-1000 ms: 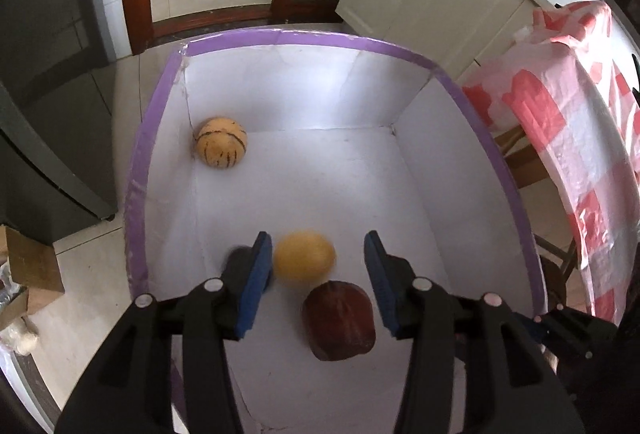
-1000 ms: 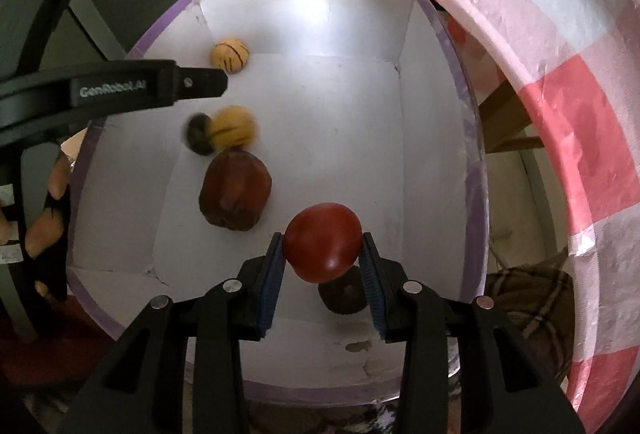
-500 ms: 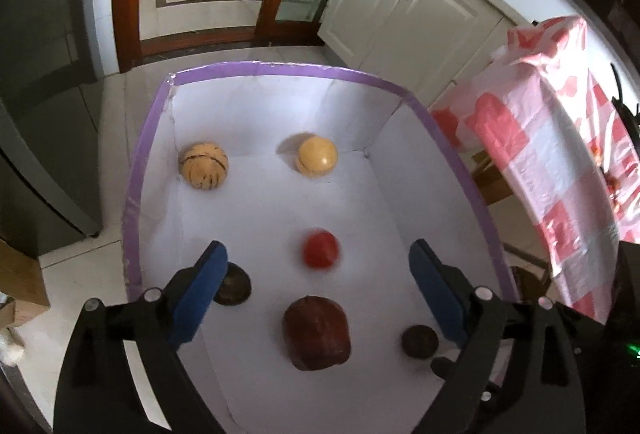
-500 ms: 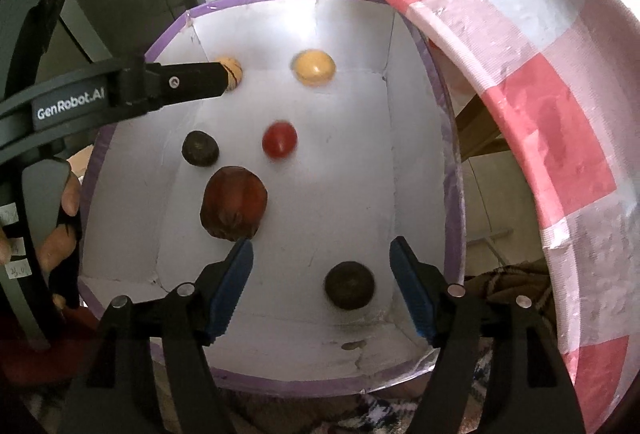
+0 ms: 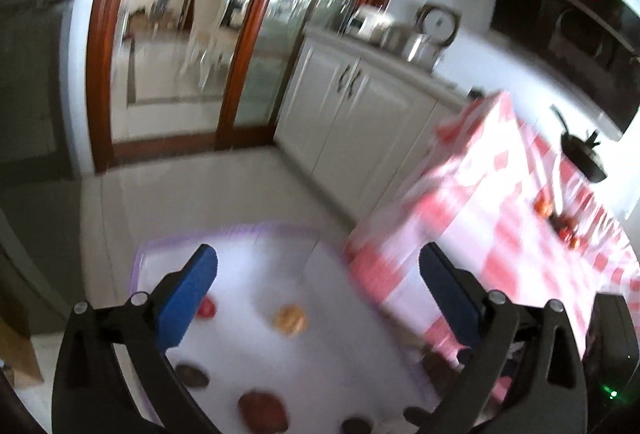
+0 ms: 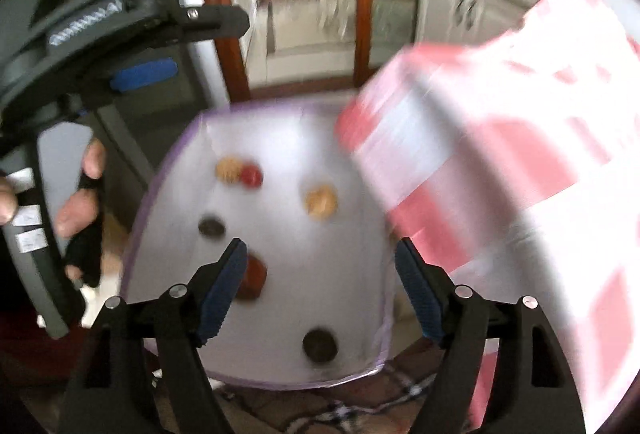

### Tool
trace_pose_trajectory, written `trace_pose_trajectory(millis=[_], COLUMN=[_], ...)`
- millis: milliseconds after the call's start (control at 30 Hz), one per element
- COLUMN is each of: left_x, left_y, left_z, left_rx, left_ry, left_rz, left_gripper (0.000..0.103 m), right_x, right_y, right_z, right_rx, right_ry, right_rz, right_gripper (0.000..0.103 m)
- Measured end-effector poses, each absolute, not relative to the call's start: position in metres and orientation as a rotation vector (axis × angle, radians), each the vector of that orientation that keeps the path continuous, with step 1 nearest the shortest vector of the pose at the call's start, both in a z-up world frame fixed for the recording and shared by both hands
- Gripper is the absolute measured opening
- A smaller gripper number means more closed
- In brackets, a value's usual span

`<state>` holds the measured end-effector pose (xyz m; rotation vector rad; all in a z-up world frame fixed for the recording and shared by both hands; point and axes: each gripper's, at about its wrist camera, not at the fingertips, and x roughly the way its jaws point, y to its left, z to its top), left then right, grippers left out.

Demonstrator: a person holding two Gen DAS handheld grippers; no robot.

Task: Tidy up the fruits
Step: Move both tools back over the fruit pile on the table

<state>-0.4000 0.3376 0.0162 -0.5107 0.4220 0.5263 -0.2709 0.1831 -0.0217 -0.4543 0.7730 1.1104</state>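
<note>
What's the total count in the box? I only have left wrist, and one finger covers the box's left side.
Observer: The box holds six pieces; the right wrist view shows them all.
Operator: What's behind that finger?
Observer: An orange fruit, right beside the red fruit near the far left corner. The blur hides whether they touch.
Operator: Is the right gripper carrying anything?
Observer: No. The right gripper has its fingers opening, with nothing held between them. It is above the box.
</note>
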Motion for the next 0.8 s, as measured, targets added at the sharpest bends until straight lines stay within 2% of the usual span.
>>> trace_pose_trajectory(millis=[200,333,500,633,800], left_x=[-0.358,-0.306,-0.210,-0.123,-0.046], left_y=[0.304,0.268,0.204,0.151,0.102], left_z=[0.086,0.102,0.086,0.062,0.036], left_rx=[-0.439,-0.403,-0.343,-0.314,-0.316], left_ry=[0.263,0.285,0.434,0.586,0.683], left_rz=[0.447,0.342,0.172,0.051,-0.003], left_gripper=[0.101,0.101,0.101,0.101,0.101], right_x=[-0.226,-0.186,-0.126,-0.079,-0.023], right_y=[0.112,0.051,-0.031,-0.075,-0.138], right_z=[0.050,0.073,0.085,0.077,0.064], right_rx=[-0.117,0.064,0.189,0.237,0.318], right_ry=[0.616,0.558,0.536,0.582,0.631], right_rz=[1.007,0.856,0.593,0.421,0.242], right_gripper=[0.082,0.086,0.087,0.087,0.087])
